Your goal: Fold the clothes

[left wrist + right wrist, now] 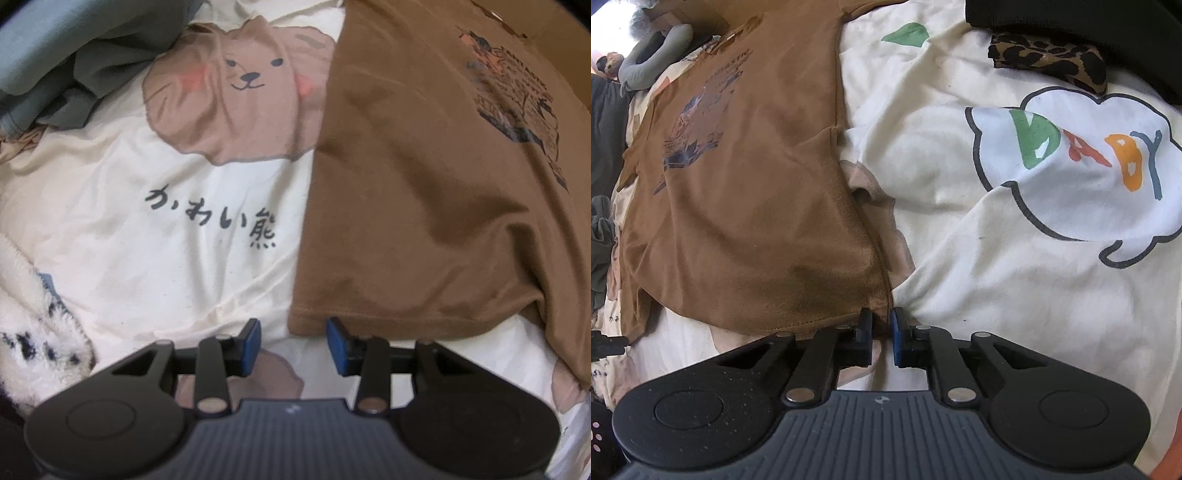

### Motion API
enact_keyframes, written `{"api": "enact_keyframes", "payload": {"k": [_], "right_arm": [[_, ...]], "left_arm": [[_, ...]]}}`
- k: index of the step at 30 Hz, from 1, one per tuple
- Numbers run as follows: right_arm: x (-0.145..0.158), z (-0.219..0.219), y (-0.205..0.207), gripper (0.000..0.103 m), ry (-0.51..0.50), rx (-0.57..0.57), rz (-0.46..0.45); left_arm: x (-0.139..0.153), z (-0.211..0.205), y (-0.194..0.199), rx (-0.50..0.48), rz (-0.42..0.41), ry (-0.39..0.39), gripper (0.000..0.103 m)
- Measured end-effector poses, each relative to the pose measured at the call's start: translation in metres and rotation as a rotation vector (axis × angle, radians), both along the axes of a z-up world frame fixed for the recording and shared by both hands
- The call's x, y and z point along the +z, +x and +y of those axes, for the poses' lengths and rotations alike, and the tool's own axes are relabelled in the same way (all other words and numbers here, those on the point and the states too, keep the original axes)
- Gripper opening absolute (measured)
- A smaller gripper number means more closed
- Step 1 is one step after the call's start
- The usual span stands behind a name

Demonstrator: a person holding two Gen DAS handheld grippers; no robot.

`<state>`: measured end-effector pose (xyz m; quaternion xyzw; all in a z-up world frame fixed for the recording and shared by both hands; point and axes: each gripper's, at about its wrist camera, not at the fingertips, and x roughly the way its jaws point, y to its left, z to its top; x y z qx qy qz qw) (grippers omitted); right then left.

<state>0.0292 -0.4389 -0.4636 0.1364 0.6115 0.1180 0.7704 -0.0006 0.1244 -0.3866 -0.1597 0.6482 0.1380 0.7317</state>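
A brown T-shirt (424, 184) with a dark chest print lies flat on a cream bedsheet (129, 266) printed with a bear face. In the left wrist view my left gripper (293, 334) points down over the shirt's lower left corner. It is open, and the hem's corner lies just beyond the gap between its blue pads (253, 339), untouched. In the right wrist view the same T-shirt (746, 192) fills the left half. My right gripper (882, 320) is shut on the opposite hem corner, with brown fabric pinched between its fingers.
A pile of grey-green clothes (62, 70) lies at the top left, and a fluffy white item with black spots (33, 332) sits at the left. In the right wrist view a leopard-print cloth (1049, 59) and a black garment (1089, 22) lie at the top right, with grey clothes (602, 236) along the left edge.
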Motion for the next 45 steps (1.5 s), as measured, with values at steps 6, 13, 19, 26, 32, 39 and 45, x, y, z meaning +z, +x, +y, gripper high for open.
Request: {"api": "enact_keyframes", "payload": {"k": [6, 13, 19, 26, 32, 39, 45], "right_arm": [[0.015, -0.004, 0.0, 0.006, -0.014, -0.003, -0.009], [0.039, -0.013, 0.0, 0.005, -0.056, -0.011, -0.057], [0.06, -0.021, 0.013, 0.005, -0.116, 0.013, -0.102], [0.071, -0.014, 0.031, 0.005, -0.154, 0.028, -0.116], [0.076, -0.009, 0.031, 0.005, -0.16, 0.033, -0.114], [0.078, -0.007, 0.02, 0.005, -0.121, 0.039, -0.07], [0.081, -0.001, 0.008, 0.005, -0.096, 0.044, -0.045]], "left_arm": [[0.003, -0.002, -0.003, -0.014, -0.021, -0.004, 0.042], [0.008, 0.008, -0.013, -0.006, -0.08, -0.017, 0.042], [0.004, 0.017, -0.022, -0.001, -0.114, -0.028, 0.042], [-0.011, 0.014, -0.026, 0.005, -0.137, -0.058, 0.037], [0.0, 0.014, -0.036, 0.009, -0.182, -0.067, 0.005], [0.041, 0.046, -0.061, -0.031, -0.21, -0.037, 0.004], [0.043, 0.036, -0.02, -0.076, -0.195, -0.001, 0.004]]}}
